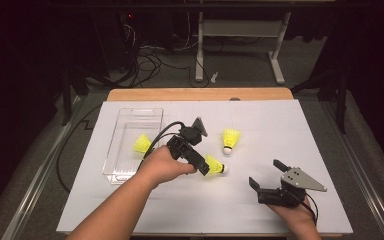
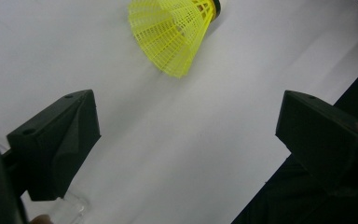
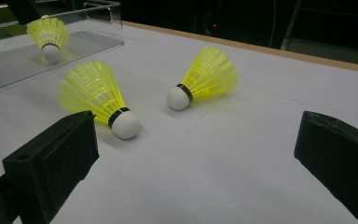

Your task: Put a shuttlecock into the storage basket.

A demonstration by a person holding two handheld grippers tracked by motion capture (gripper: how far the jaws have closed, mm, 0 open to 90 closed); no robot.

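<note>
Left gripper (image 2: 186, 140) jaws apart, near shuttlecock (image 2: 172, 32).

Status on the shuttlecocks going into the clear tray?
Done: one shuttlecock lies in the clear tray. In hand: the left claw, jaws open, is at the near shuttlecock on the white sheet; no grip on it yet. Left: that one and the far shuttlecock, both lying on the table. The right claw is open, empty and off to the side.
</note>
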